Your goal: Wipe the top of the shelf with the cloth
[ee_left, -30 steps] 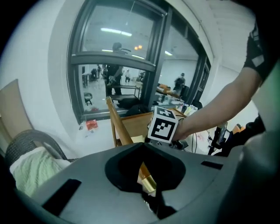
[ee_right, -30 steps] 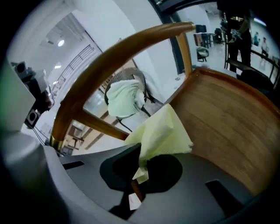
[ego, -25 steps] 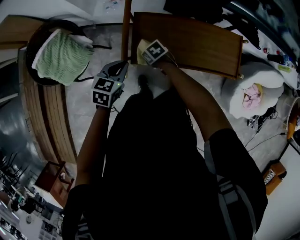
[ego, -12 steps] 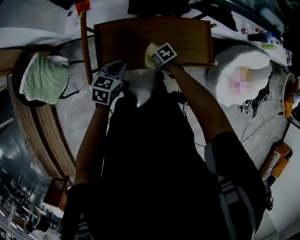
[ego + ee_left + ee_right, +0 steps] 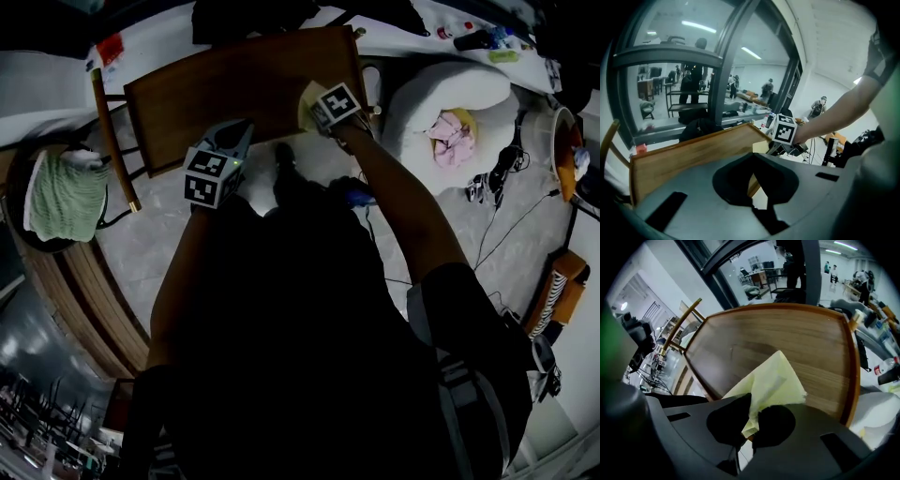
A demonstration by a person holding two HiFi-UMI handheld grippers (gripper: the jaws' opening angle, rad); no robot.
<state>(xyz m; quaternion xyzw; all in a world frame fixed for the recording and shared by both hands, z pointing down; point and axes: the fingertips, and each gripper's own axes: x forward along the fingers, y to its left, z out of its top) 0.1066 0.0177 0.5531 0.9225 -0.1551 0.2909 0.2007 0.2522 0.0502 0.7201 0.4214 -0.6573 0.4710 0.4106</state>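
Cloth (image 5: 771, 380) slid rightward along shelf (image 5: 787, 338), apparently clamped by right gripper (image 5: 752, 426).

The shelf top (image 5: 216, 89) lies just ahead of both tongs. The cloth (image 5: 776, 380) rests on its near edge, between the jaws of the right tongs (image 5: 753, 405), right of the left tongs (image 5: 753, 160). A cushion (image 5: 441, 94) lies farther right, a towel (image 5: 61, 192) far left.

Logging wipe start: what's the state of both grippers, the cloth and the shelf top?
left gripper: shut, nothing between its jaws.
right gripper: shut on yellow cloth.
yellow cloth: pinched at one end, the rest lying on shelf top.
shelf top: wooden, cloth at its near edge.
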